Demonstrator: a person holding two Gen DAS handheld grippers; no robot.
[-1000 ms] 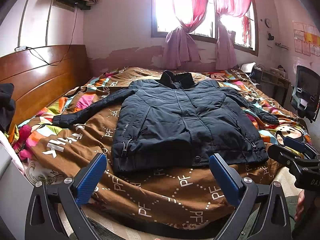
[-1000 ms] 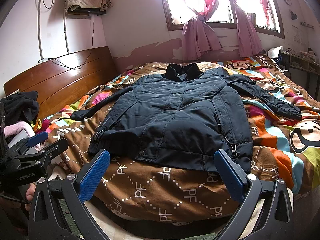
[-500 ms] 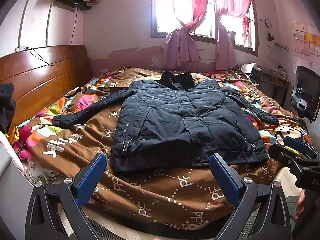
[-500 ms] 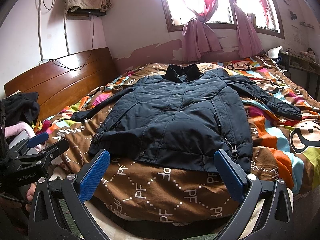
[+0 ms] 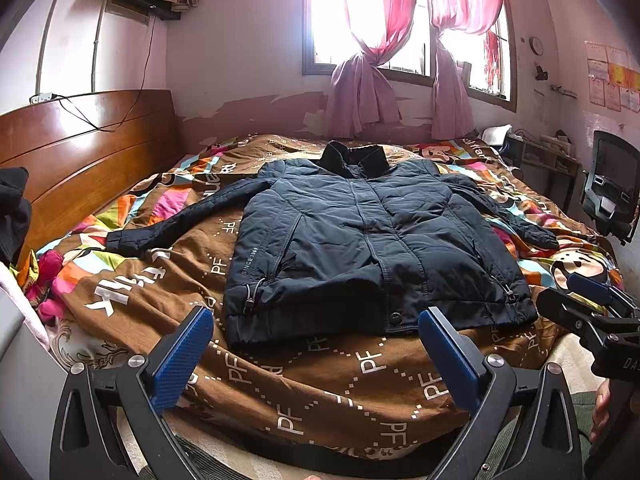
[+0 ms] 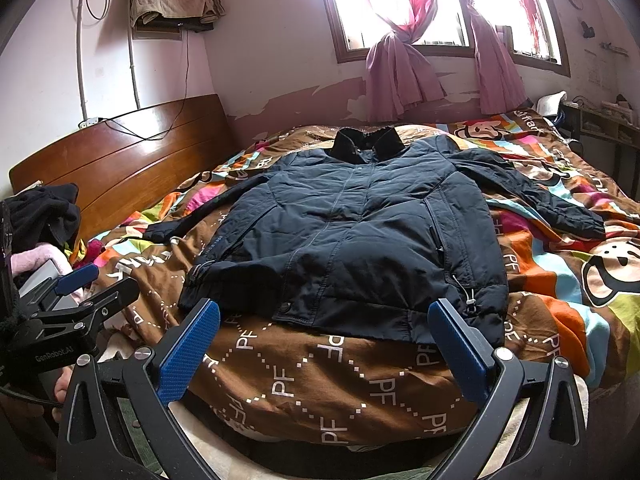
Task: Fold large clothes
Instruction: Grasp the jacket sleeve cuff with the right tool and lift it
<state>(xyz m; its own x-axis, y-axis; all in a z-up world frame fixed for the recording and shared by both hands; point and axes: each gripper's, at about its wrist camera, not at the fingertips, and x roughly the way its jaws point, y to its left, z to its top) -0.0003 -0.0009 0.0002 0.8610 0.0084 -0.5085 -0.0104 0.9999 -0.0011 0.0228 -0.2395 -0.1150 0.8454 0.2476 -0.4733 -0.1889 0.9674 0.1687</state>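
Left gripper (image 5: 316, 354): nearest the lens in the left wrist view, blue-padded fingers (image 5: 182, 358) spread wide with nothing between them, held off the near edge of the bed; it also shows at the left edge of the right wrist view (image 6: 86, 286).
Right gripper (image 6: 324, 350): released in the same way, blue fingers (image 6: 456, 346) wide apart and bare, level with the bed's near edge, just short of the hem; its tip shows at the right edge of the left wrist view (image 5: 580, 300).
Bedspread (image 5: 340, 384): brown with white "PF" lettering at the near side, bright cartoon patches to the sides and farther back; it covers the bed.
Jacket (image 5: 360, 248): dark navy, padded, lying front up and flat on the bedspread, closed down the front, hem toward the grippers and collar away from them.
Sleeves: both spread outward and down; the left sleeve (image 5: 180, 220) reaches toward the headboard, the right sleeve (image 6: 540, 200) lies across the colourful patches.
Dark clothing (image 6: 44, 216): bunched at the left, by the headboard end.
Headboard (image 5: 80, 148): wooden, along the left side of the bed.
Chair (image 5: 612, 196): dark, at the far right beside the bed.
Window (image 5: 396, 20): in the far wall, bright, with knotted pink curtains (image 5: 360, 92).
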